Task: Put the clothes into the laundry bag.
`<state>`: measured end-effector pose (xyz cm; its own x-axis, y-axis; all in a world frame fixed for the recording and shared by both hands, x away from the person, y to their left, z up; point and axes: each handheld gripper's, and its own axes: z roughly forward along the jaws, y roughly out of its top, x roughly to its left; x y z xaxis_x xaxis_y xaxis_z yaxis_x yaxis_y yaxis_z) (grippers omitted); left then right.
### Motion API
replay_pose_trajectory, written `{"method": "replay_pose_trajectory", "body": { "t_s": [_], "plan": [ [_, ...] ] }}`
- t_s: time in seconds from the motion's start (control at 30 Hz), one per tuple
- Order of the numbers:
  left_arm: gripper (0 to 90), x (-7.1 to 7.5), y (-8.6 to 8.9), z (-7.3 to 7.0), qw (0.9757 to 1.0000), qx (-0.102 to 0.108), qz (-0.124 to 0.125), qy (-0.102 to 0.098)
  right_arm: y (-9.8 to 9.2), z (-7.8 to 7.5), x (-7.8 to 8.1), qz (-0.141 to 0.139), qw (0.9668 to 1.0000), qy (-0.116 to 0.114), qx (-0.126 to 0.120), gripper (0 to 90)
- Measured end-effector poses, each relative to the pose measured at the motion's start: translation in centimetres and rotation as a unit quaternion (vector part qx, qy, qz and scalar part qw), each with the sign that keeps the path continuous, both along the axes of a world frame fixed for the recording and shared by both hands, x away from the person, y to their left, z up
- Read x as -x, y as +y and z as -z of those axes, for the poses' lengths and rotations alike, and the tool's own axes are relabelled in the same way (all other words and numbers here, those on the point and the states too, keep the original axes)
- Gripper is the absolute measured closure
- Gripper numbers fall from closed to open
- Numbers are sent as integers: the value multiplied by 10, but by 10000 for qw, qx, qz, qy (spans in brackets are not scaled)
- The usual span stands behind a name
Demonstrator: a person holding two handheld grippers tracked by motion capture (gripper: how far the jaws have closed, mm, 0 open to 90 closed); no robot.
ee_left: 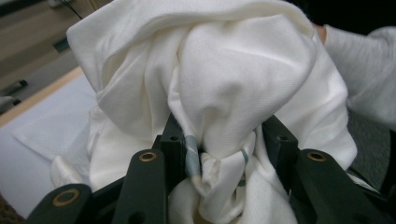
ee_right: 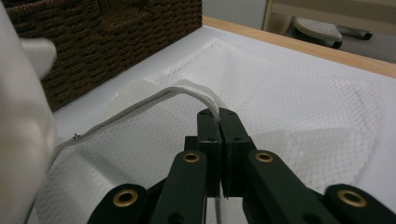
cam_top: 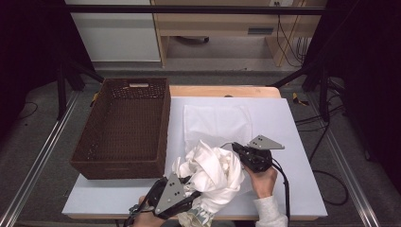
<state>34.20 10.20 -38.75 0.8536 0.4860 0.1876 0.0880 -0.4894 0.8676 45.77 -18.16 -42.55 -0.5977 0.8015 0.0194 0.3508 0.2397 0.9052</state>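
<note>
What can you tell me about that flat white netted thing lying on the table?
The mesh bag looks like a thin, see-through white net pouch with a corded rim. It lies mostly flat on the white table cover, right of the woven basket. Its near edge is lifted: the right hand-held gripper, jaws closed, pinches the rim. The bunched white cloth, held up by the left hand-held gripper, covers its near corner.

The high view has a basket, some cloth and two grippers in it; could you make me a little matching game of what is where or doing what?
Things:
1. wicker basket
2. white garment
3. mesh bag
4. right gripper

States:
A. lying flat on the white table cover
B. jaws shut on a thin white edge
C. bunched up, held in the left gripper
D. standing at the table's left

Pairs: 1-D, 2-C, 3-A, 4-B
</note>
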Motion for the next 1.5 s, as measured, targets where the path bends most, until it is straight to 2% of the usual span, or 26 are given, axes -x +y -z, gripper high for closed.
{"method": "replay_pose_trajectory", "body": {
  "t_s": [0.13, 0.27, 0.47, 0.57, 0.67, 0.8, 0.87, 0.9, 1.0, 1.1, 1.17, 1.2, 1.23, 1.27, 1.33, 1.4, 1.43, 1.47, 1.5],
  "plan": [
    [592, -4, -11, 16, 9992, -296, 163, 204, -1, -1, 0, 42, 10000, -46, -47, 887],
    [590, -11, -27, 29, 9974, -571, 243, 358, -1, -1, 0, 7, 10000, -67, -61, 887],
    [587, -22, -39, 22, 9962, -714, 268, 431, -1, -2, 2, -27, 9999, -79, -105, 887],
    [584, -28, -42, 23, 9957, -763, 262, 451, -3, -4, 3, -17, 9998, -95, -147, 887],
    [578, -38, -47, 36, 9936, -846, 225, 714, -2, -4, 4, -44, 9998, -115, -157, 887],
    [526, -45, -49, 48, 9934, -647, 236, 916, 1, -3, 5, -112, 9999, -97, -86, 887],
    [457, -46, -48, 49, 9938, -620, 183, 909, 2, -1, 5, -115, 9999, -62, -51, 886],
    [401, -45, -48, 48, 9942, -604, 108, 878, 2, -1, 5, -134, 9999, -59, -15, 886],
    [236, -40, -45, 41, 9969, -559, -54, 551, 3, -1, 6, -123, 9999, -46, 13, 885],
    [186, -42, -46, 34, 9984, -274, -164, 458, 3, -1, 5, -119, 9999, -26, 4, 885],
    [186, -50, -50, 35, 9983, -90, -190, 547, 3, -1, 6, -142, 9999, -46, 10, 885],
    [188, -55, -53, 39, 9979, -69, -217, 607, 4, -1, 6, -145, 9999, -49, 21, 886],
    [194, -61, -56, 44, 9967, -3, -198, 791, 4, -1, 6, -143, 9999, -38, 12, 886],
    [217, -68, -59, 50, 9942, 145, -132, 1062, 5, -1, 6, -153, 9999, -28, 23, 886],
    [269, -74, -62, 57, 9917, 235, -113, 1259, 6, -1, 6, -175, 9998, 0, 41, 886],
    [397, -74, -64, 60, 9923, 182, -53, 1221, 8, 0, 6, -189, 9998, 26, 70, 886],
    [498, -72, -65, 59, 9932, 136, -46, 1155, 8, 1, 5, -205, 9998, 18, 83, 886],
    [557, -67, -65, 57, 9952, 95, -38, 977, 8, 1, 5, -203, 9998, 24, 81, 886],
    [642, -65, -65, 55, 9957, 76, 0, 927, 8, 1, 5, -200, 9998, 16, 67, 886]
  ]
}}
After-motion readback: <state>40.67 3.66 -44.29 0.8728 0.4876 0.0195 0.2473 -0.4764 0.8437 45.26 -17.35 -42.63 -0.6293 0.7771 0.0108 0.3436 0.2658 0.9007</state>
